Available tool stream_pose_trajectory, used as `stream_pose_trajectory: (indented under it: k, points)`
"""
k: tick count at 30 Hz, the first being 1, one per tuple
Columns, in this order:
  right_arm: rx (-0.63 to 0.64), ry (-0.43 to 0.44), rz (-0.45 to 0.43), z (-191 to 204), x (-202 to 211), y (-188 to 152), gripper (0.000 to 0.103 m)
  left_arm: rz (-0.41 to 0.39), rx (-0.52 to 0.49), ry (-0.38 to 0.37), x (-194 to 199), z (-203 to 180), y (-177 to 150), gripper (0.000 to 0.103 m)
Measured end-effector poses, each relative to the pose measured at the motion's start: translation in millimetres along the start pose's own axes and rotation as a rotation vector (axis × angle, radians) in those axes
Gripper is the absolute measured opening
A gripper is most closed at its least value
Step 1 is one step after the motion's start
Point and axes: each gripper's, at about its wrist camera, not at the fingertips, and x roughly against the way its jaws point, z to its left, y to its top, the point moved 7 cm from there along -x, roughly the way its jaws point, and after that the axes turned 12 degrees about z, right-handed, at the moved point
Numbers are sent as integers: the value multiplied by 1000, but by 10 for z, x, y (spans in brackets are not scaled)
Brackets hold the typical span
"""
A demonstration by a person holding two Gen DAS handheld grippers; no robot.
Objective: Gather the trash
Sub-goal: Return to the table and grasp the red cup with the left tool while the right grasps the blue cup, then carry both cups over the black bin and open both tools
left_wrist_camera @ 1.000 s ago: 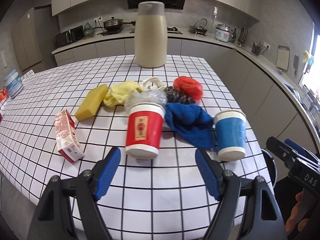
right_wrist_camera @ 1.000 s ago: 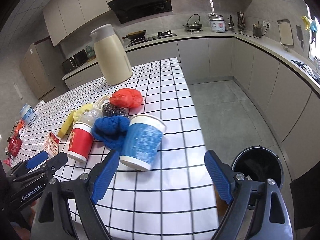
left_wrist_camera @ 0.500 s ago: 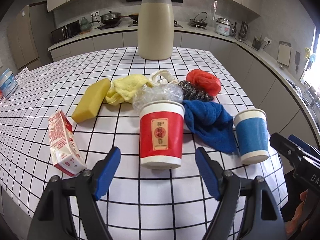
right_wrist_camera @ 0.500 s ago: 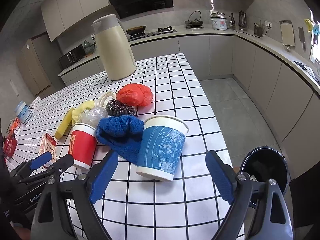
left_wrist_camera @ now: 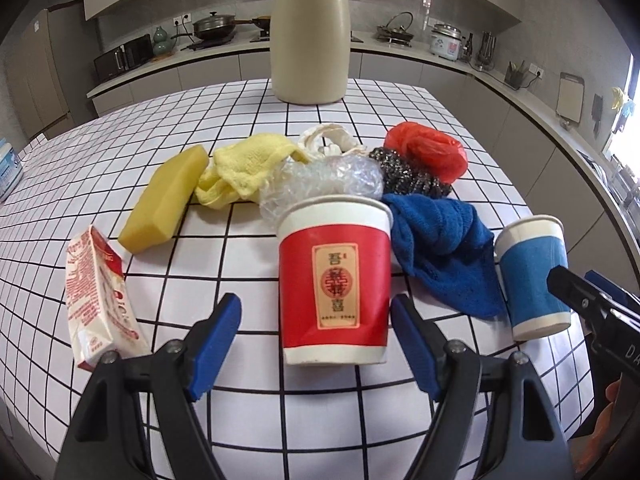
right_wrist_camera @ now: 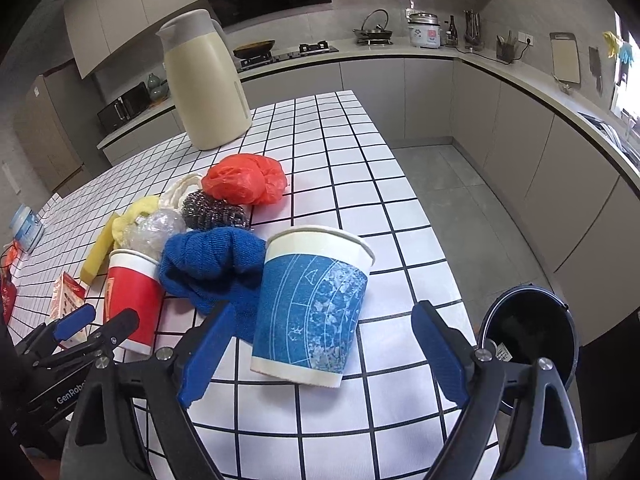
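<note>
Standing upright: red cup (left_wrist_camera: 335,280), blue cup (right_wrist_camera: 312,304); bin (right_wrist_camera: 528,344) contents unclear.

The left wrist view looked low and level across the checked table (left_wrist_camera: 360,420), close behind the red cup (left_wrist_camera: 335,280). The right wrist view sat higher, angled down beside the blue cup (right_wrist_camera: 312,304). Both shared the two cups.

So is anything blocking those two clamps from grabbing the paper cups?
Nothing visible. The left hand-held gripper is open around the red paper cup, and the right hand-held gripper is open around the blue paper cup.
</note>
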Motion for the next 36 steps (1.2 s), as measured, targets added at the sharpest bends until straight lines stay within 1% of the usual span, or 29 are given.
stream_pose_trajectory:
  k: [8, 11, 15, 17, 18, 19, 20, 21, 27, 34, 36]
  points:
    - [-15, -7, 39, -23, -202, 4, 91, 29, -17, -4, -139, -67, 11, 78]
    - [-24, -4, 50, -41, -269, -2, 91, 26, -20, -7, -158, -85, 13, 78]
    - [-32, 2, 61, -61, -337, -21, 91, 37, 7, -64, -199, -91, 22, 78]
    - [-42, 24, 53, -70, -336, -27, 91, 27, 14, -70, -201, -90, 25, 76]
    - [-42, 25, 48, -75, -330, -27, 88, 18, 15, -75, -192, -88, 21, 68]
    - [-40, 30, 41, -78, -321, -28, 85, 9, 17, -79, -180, -85, 13, 62]
    - [-36, 38, 39, -74, -319, -32, 75, 5, 18, -83, -170, -84, 13, 62]
    - [-31, 49, 43, -67, -325, -37, 61, 1, 20, -87, -162, -85, 9, 61]
    - [-15, 77, 24, -63, -281, -44, 61, -30, 42, -110, -66, -93, -16, 58]
    - [-5, 105, -19, -115, -79, -62, 60, -80, 36, -122, 199, -211, -50, 58]
    - [-5, 110, -29, -146, -23, -66, 60, -84, 39, -129, 238, -255, -53, 58]
